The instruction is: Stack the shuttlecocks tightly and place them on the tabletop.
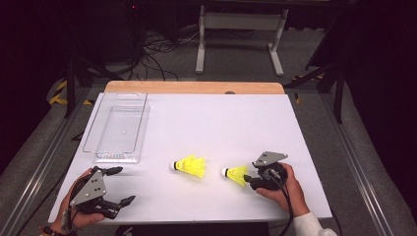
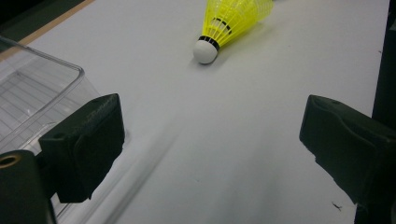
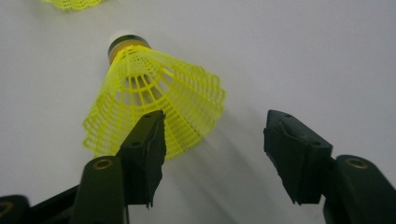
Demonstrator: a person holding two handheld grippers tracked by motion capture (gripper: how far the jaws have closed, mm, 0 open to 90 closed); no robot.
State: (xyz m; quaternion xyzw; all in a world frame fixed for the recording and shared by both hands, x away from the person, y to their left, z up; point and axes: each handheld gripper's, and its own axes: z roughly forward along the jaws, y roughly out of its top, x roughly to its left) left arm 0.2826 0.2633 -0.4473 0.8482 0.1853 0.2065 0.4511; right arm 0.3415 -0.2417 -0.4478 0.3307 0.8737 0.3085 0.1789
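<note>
The right hand-held gripper (image 3: 212, 140), jaws apart, stands at the near shuttlecock's (image 3: 154, 102) skirt on the worktop (image 1: 221, 123); centre it before squeezing gently. The left hand-held gripper (image 2: 210, 140) is spread, empty.

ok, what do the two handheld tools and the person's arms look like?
Left tool: black body, two chunky black jaws, grey three-cornered plate on top. Right tool: same black build with the grey plate, and a black cable trailing back past a white sleeve. A dark beaded wristband sits on the left wrist.
</note>
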